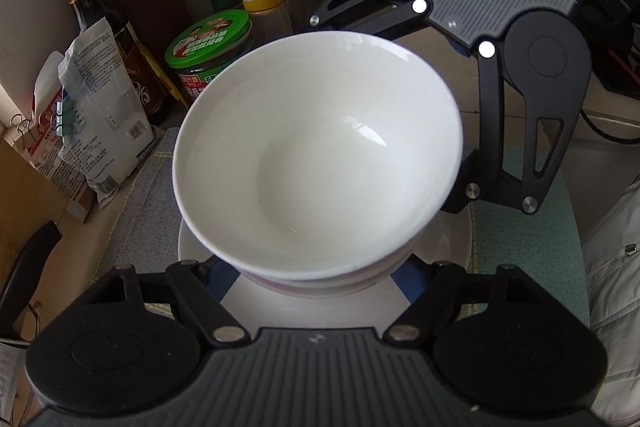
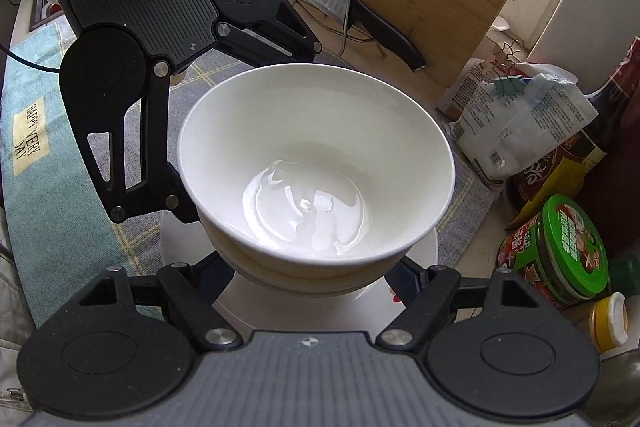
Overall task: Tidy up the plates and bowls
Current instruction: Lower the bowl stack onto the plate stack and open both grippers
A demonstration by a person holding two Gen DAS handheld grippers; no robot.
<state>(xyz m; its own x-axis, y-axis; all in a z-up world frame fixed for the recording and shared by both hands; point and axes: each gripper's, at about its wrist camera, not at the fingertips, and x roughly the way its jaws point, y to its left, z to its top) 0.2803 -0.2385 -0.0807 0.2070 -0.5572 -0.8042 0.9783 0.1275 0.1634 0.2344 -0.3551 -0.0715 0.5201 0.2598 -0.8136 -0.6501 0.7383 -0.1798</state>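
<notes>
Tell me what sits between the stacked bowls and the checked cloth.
A white plate lies there, flat on the checked cloth, under the stacked bowls; its rim shows around the stack in both wrist views.

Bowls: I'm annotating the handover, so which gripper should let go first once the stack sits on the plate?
Probably the right. Both grippers clamp the bowls over the plate, but jars and bottles crowd the left gripper's side.

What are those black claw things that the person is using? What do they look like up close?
They are two matching hand-held grippers. The left gripper and the right gripper each have a grey ribbed body with a small logo, two round black discs at the sides, and black linkage arms joined by silver pins. The fingers carry blue pads. Two white round dots mark the right gripper. A pale quilted sleeve shows beside it.
</notes>
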